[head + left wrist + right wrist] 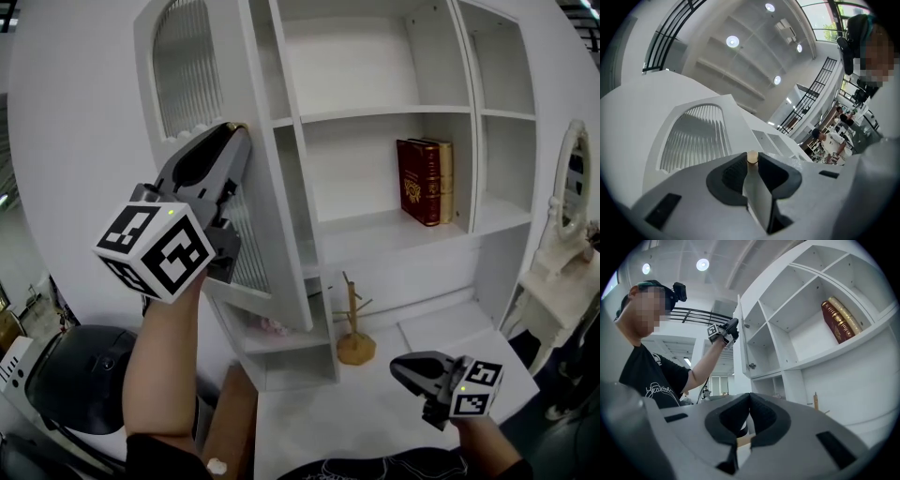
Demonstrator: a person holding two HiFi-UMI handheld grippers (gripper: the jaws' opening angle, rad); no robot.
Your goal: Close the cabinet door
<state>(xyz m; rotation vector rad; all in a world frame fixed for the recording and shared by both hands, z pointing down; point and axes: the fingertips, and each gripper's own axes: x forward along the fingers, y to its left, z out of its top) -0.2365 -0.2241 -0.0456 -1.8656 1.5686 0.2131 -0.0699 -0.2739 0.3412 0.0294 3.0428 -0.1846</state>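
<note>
Two grippers, one cabinet door (274, 202), two books (427, 180), one wooden stand (354, 330).
One door only, arched with ribbed glass, swung out from the left side of the white cabinet (375, 114) and standing part open. Your left arm is raised, bare forearm up, and the left gripper (231, 139) tilts upward at the door's free edge. Its jaws are clamped on that edge, with the small round knob (752, 156) sitting right at their tips. Your right gripper (396, 367) is held low and level over the white surface (375, 417), well apart from the door, its jaws pressed together with nothing between them. Both books stand upright side by side on the middle shelf, and the single stand sits on the surface below.
</note>
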